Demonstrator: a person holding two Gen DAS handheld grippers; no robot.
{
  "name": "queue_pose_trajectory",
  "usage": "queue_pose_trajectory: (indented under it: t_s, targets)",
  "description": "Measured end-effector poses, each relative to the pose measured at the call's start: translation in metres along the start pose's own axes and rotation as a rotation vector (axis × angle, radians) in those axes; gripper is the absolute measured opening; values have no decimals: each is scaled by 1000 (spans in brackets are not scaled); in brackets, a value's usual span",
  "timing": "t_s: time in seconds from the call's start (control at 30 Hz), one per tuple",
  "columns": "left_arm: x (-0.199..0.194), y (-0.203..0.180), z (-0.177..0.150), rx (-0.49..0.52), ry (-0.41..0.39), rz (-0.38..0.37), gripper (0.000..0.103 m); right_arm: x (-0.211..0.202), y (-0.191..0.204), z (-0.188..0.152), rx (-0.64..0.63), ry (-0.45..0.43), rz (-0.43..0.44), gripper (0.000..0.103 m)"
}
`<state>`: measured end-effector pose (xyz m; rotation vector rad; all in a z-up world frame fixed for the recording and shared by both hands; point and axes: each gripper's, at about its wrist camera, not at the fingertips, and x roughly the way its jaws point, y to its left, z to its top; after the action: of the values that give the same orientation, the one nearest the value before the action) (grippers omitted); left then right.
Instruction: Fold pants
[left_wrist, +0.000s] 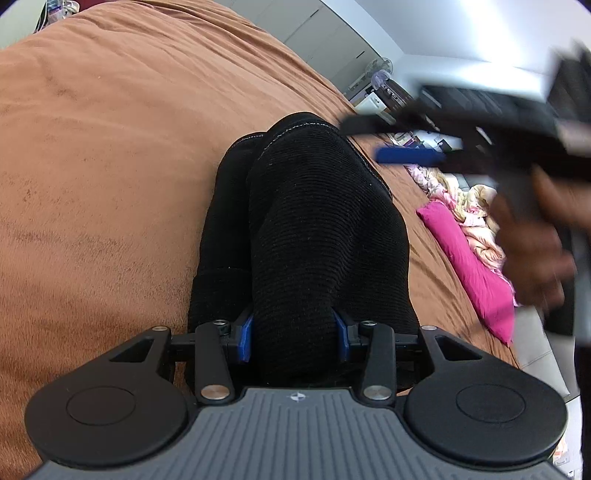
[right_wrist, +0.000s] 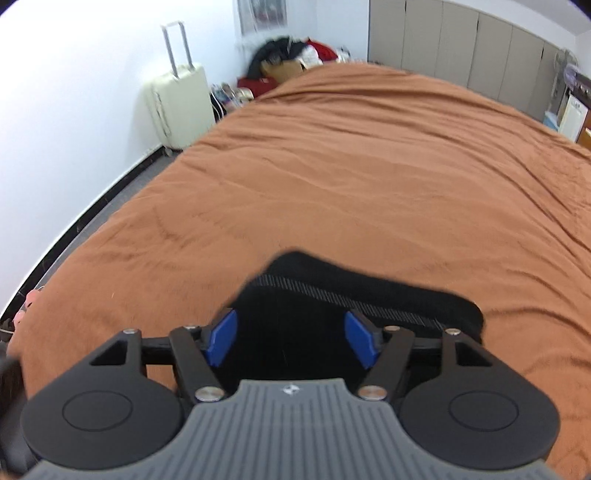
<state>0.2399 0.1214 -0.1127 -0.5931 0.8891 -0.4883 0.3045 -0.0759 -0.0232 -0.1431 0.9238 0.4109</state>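
Note:
The black ribbed pants (left_wrist: 306, 229) lie bunched on the brown bedspread (left_wrist: 110, 155). My left gripper (left_wrist: 295, 338) has thick black cloth filling the gap between its blue pads (left_wrist: 245, 338), so it is shut on the pants. My right gripper (right_wrist: 291, 339) is open, its blue pads (right_wrist: 221, 341) wide apart, just above the pants (right_wrist: 332, 306), whose grey waistband stripe shows. In the left wrist view the right gripper (left_wrist: 410, 155) is blurred, held by a hand at the right, beyond the pants.
The brown bedspread (right_wrist: 369, 177) covers the wide bed. A pink cloth (left_wrist: 469, 266) and pale bedding lie at its right edge. A cream suitcase (right_wrist: 177, 103) stands by the white wall, with piled clutter behind the bed and grey wardrobes (right_wrist: 461, 48) at the back.

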Motion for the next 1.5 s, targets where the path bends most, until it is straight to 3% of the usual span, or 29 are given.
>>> queue_pose_trajectory:
  t_s: [0.17, 0.33, 0.4, 0.47, 0.6, 0.73, 0.83, 0.93, 1.07, 1.17, 1.33, 1.4, 1.5]
  targets:
    - [0, 0, -2, 8, -3, 1, 47, 47, 14, 41, -21, 93, -52, 65]
    - [-2, 0, -4, 13, -3, 1, 47, 88, 6, 44, 13, 213, -95, 63]
    - [-2, -2, -4, 18, -7, 2, 47, 91, 3, 39, 22, 225, -70, 37]
    - [-6, -6, -2, 27, -25, -13, 45, 88, -1, 37, 37, 207, -66, 30]
    - [-19, -20, 3, 89, -104, -56, 42, 60, -23, 34, 148, 88, -41, 28]
    - [-19, -11, 12, 34, -104, -41, 42, 41, -43, 38, 254, -12, 7, 27]
    - [-4, 7, 11, -41, -34, -9, 42, 59, -37, 40, 249, 7, -3, 26]
    - [0, 21, 6, -91, -30, 3, 42, 94, -18, 35, 179, 34, -25, 26]
    - [-1, 26, 5, -113, -18, -7, 45, 121, -10, 28, 174, 52, 2, 34]
    - [1, 20, 10, -87, -12, 9, 48, 109, -13, 24, 143, -9, 31, 35]
    - [4, 11, 14, -61, -15, 52, 53, 35, -51, 1, 226, -183, 136, 35]
    - [6, 7, 14, -51, -20, 78, 59, -2, -67, -16, 237, -246, 139, 35]
    - [6, 0, 14, -47, -30, 109, 65, -39, -82, -46, 226, -273, 110, 35]
